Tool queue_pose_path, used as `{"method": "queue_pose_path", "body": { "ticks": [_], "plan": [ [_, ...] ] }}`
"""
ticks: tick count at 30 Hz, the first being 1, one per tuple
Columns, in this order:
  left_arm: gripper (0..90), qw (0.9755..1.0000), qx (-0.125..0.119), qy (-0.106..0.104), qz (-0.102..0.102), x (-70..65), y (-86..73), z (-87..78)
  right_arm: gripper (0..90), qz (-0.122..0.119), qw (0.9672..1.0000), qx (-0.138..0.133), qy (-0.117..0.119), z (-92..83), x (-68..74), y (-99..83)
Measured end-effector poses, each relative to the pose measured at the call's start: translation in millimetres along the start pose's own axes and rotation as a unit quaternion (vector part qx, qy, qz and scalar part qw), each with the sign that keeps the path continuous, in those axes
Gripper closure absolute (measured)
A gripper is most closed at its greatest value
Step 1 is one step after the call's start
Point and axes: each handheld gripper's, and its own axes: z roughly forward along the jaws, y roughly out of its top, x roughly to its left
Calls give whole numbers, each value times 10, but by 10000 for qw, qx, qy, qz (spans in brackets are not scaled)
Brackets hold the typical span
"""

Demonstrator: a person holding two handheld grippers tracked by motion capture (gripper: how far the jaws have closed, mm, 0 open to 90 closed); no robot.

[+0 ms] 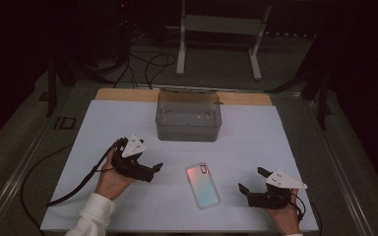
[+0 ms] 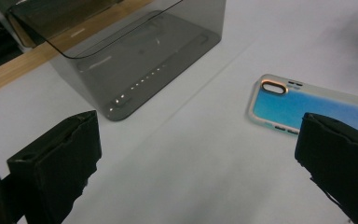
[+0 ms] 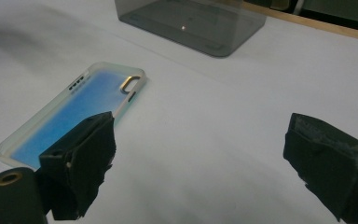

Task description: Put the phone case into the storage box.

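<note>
I see my left gripper and right gripper both spread wide, grasping nothing. Between them a phone case lies flat on the tabletop, near a smoky clear box.

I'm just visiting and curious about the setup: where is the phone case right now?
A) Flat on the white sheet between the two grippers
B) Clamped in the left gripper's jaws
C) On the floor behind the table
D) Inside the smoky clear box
A: the phone case lies flat on the white sheet, between the left gripper and right gripper, nearer the person than the box.
</note>
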Motion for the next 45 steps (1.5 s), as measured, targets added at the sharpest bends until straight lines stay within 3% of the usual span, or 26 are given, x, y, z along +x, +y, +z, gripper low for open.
{"method": "queue_pose_path", "body": {
  "ticks": [21, 27, 32, 45],
  "plan": [
    [22, 9988, 265, -276, 291, -77, 261, 310, 92, -1, 10000, 14, 17, 3, 4, -1],
    [24, 9987, 303, -348, 229, -61, 291, 388, 92, -7, 10000, 20, 12, 9, 8, -2],
    [25, 9974, 460, -397, 399, -91, 365, 464, 92, -16, 10000, 28, 14, 11, 7, -2],
    [41, 9949, 641, -606, 485, -155, 501, 653, 92, -21, 10000, 37, 33, 13, 8, -2]
  ]
}}
